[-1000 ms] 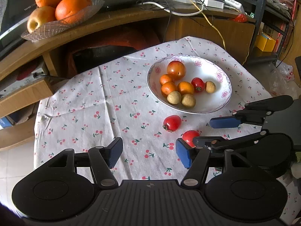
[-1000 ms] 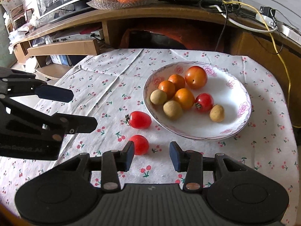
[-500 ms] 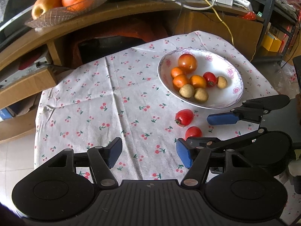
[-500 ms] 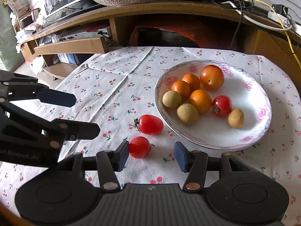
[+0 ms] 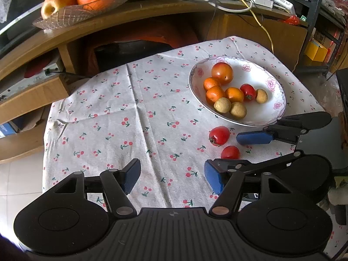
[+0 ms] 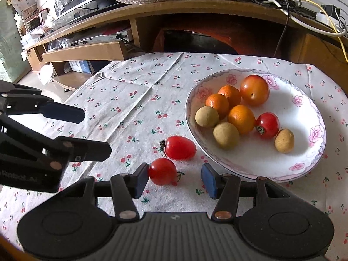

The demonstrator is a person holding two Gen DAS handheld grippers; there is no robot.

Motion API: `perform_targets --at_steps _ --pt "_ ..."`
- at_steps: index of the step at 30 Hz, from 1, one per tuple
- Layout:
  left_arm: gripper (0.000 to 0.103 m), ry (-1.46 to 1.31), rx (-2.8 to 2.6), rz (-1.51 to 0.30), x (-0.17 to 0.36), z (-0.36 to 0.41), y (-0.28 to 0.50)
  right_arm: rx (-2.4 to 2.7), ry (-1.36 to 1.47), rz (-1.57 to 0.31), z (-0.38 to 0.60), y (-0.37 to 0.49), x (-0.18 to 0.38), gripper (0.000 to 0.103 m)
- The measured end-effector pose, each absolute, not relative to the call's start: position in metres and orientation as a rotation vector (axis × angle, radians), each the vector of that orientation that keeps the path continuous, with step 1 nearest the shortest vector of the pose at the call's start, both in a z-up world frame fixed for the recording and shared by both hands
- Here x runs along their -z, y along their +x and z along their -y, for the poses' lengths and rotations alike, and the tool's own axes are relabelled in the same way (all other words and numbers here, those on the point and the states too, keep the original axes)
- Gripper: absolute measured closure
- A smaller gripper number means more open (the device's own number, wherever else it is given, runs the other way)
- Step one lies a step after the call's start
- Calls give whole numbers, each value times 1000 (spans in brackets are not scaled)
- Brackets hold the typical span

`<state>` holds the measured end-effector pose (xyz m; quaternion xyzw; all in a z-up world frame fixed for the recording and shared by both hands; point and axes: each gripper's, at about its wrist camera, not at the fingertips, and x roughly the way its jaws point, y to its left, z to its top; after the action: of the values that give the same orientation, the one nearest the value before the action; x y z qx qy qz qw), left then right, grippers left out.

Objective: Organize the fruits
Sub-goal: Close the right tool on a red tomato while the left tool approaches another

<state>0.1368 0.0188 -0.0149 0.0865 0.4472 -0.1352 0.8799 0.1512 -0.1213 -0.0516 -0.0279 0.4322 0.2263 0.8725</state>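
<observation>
Right wrist view: two red tomatoes lie on the cloth outside the plate (image 6: 308, 169); eight fruits already sit in it. The nearer tomato (image 6: 162, 171) lies between the right gripper (image 6: 173, 179) jaws, touching the left pad, ungripped. The left gripper (image 5: 171, 175) hovers open, empty, beside.

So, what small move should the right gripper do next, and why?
Probably close the right gripper on the nearer red tomato. The tomato already lies between its open jaws, right against the left pad, and rests on the cloth outside the flowered plate. The other loose tomato sits close behind, so closing gently seems wise.
</observation>
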Motion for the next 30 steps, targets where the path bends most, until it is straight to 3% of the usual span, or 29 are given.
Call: perform_targets --at_steps 3,9,24,27,30 --pt "31 181 280 -934 16 -19 137 -477 -68 -893 118 150 52 55" --pt "31 176 316 -931 18 -13 138 -486 -127 -892 112 141 50 79" --pt "33 202 455 -892 43 37 164 -405 -113 -972 164 100 28 79" --pt "40 201 435 -902 49 40 169 -400 -89 -986 171 96 25 79" --pt "54 198 424 -908 52 43 173 -405 -69 -982 173 96 24 79"
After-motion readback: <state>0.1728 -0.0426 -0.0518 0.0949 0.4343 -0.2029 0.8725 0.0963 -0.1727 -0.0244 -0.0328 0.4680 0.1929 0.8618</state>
